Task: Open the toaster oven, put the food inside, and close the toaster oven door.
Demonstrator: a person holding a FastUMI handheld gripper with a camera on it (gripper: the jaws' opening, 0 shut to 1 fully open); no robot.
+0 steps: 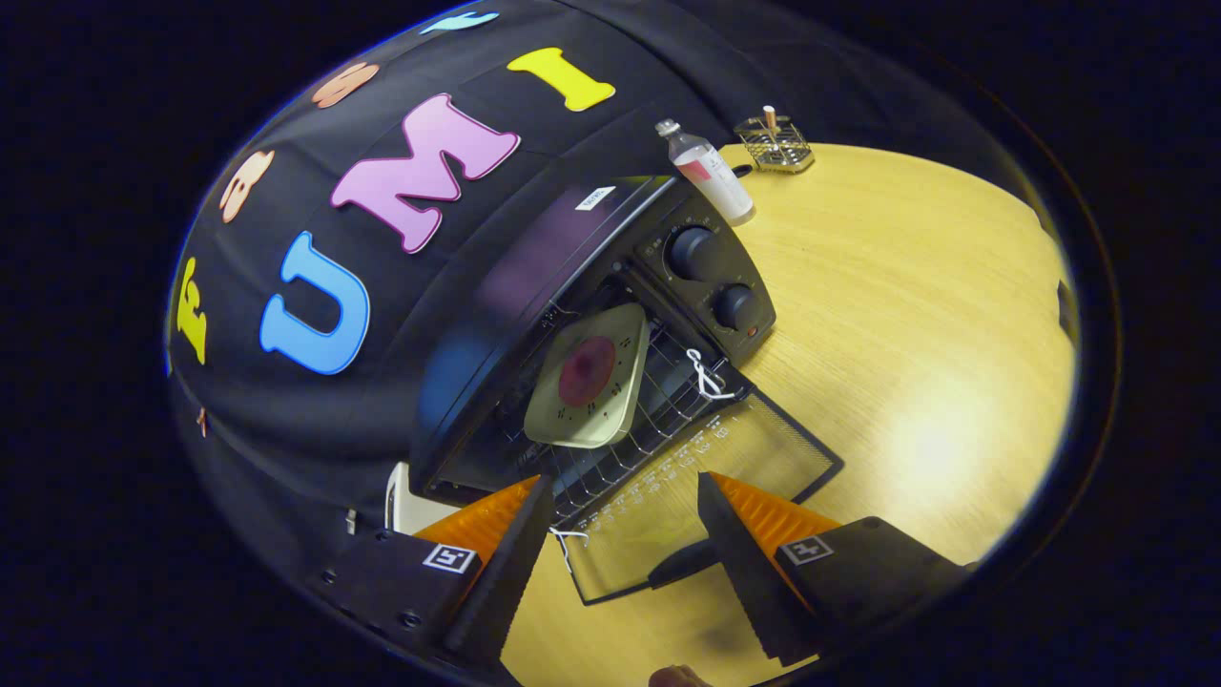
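Nearest the camera, the gripper (625,534) hangs over the lowered toaster oven door (706,487) with its jaws wide apart and nothing held between them. Both fingers (496,572) reach forward above the door's glass, and the dark door handle (682,563) lies in the gap between them, close beside one finger; no contact with it can be made out.

Taking the toaster oven (572,315) as the landmark: it is a dark box standing on a pale wooden surface (906,315), its back toward the black cloth wall (286,191). Its door is folded down flat in front of it, toward the gripper, so the cavity stands open. A white cord (706,377) is tied at the door's hinge corner next to the control panel, and another bit of white cord (569,539) shows at the opposite door corner, just by one finger.

Inside the oven, on the wire rack (658,401), sits the food: a rounded-square pale plate (587,377) carrying a round dark-red patty (587,370) at its middle. The plate lies well inside the cavity, beyond the fingertips.

On the oven's front, beside the cavity, two dark round knobs (692,253) sit one after the other on the control panel. Behind the oven's knob end, a clear bottle (706,172) with a pink label stands on the surface, and a little farther off is a small wire holder (775,148) with a wooden peg rising from it.
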